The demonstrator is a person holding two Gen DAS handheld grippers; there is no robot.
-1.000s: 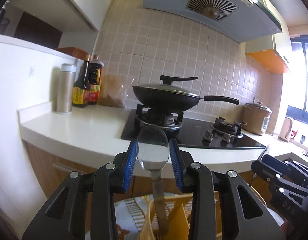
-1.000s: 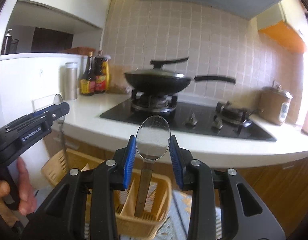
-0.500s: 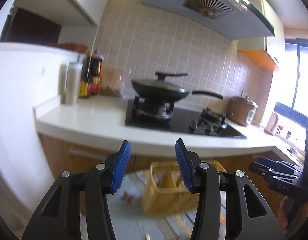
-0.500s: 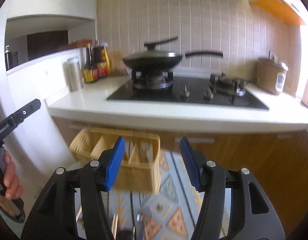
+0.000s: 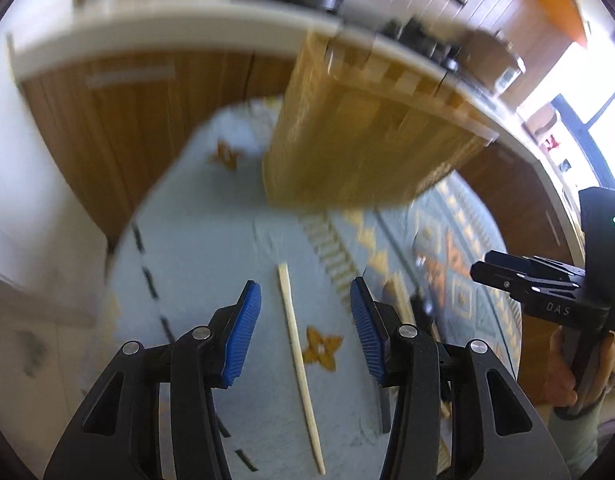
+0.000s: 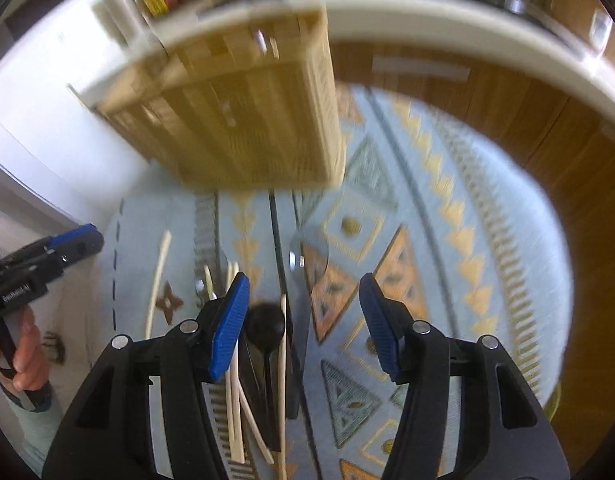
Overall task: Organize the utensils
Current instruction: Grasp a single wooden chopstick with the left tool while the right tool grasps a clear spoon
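Observation:
My left gripper (image 5: 305, 284) points down at the rug, open and empty. A single pale chopstick (image 5: 295, 344) lies on the rug below the gap between its jaws. My right gripper (image 6: 305, 278) is also open and empty, above a pile of several pale chopsticks (image 6: 283, 360), a black spoon (image 6: 266, 322) and a metal spoon (image 6: 307, 252). The yellow slatted utensil basket (image 5: 347, 140) (image 6: 247, 120) stands on the rug beyond both grippers, blurred. Each view shows the other gripper at its edge: the right gripper (image 5: 539, 292) and the left gripper (image 6: 47, 264).
A patterned light-blue rug (image 6: 467, 240) covers the floor. Wooden cabinet fronts (image 5: 127, 128) and a white counter edge (image 5: 147, 36) rise behind the basket. One more chopstick (image 6: 157, 280) lies apart to the left of the pile. A hand (image 6: 23, 348) holds the left gripper's handle.
A second ago each gripper held a metal spoon above the basket. Both spoons were let go, the jaws widened, and both grippers dropped and tilted down toward the rug.

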